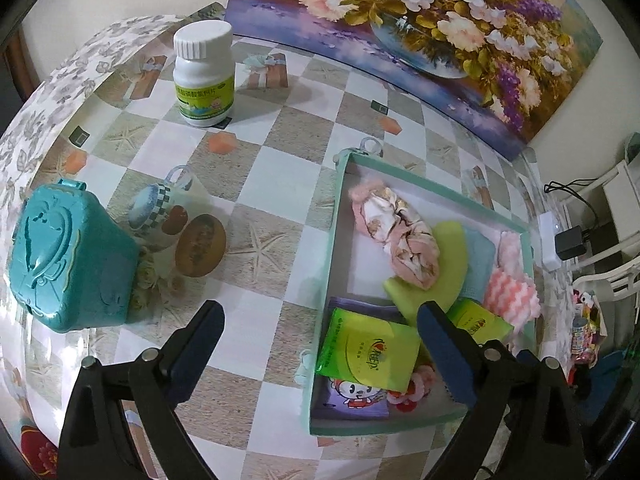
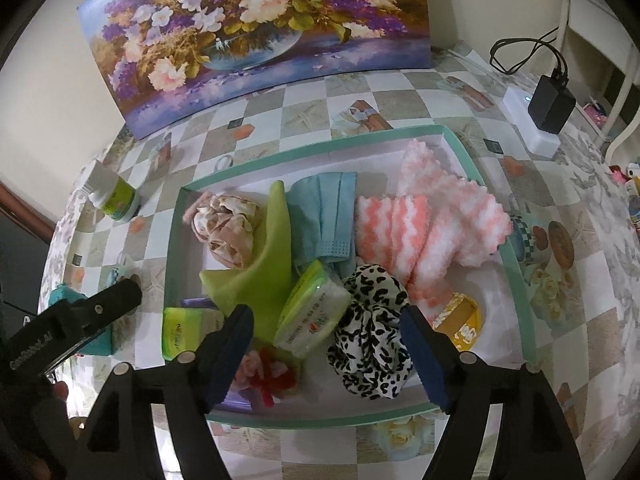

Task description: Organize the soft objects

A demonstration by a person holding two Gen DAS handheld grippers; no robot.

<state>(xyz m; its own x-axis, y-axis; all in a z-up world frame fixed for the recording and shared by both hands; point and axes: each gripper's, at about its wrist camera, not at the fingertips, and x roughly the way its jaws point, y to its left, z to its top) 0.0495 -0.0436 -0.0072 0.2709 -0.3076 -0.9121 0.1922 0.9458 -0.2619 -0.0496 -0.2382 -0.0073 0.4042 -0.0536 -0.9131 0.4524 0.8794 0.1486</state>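
Note:
A shallow teal-rimmed box [image 2: 520, 280] holds soft things: a black-and-white leopard scrunchie [image 2: 370, 344], a pink-and-white fluffy cloth [image 2: 440, 224], a blue face mask [image 2: 328, 220], a green sponge piece [image 2: 260, 276], a floral scrunchie [image 2: 228, 228] and green tissue packs [image 2: 312, 312]. My right gripper [image 2: 326, 354] is open and empty, just above the leopard scrunchie. My left gripper [image 1: 320, 344] is open and empty over the box's left rim [image 1: 332, 240], near a green tissue pack [image 1: 368, 356].
A teal plastic container [image 1: 68, 256] and a white pill bottle [image 1: 204, 76] stand on the checkered table left of the box. A flower painting [image 2: 256, 36] leans on the wall behind. A power strip with a black adapter [image 2: 550, 104] lies at the back right.

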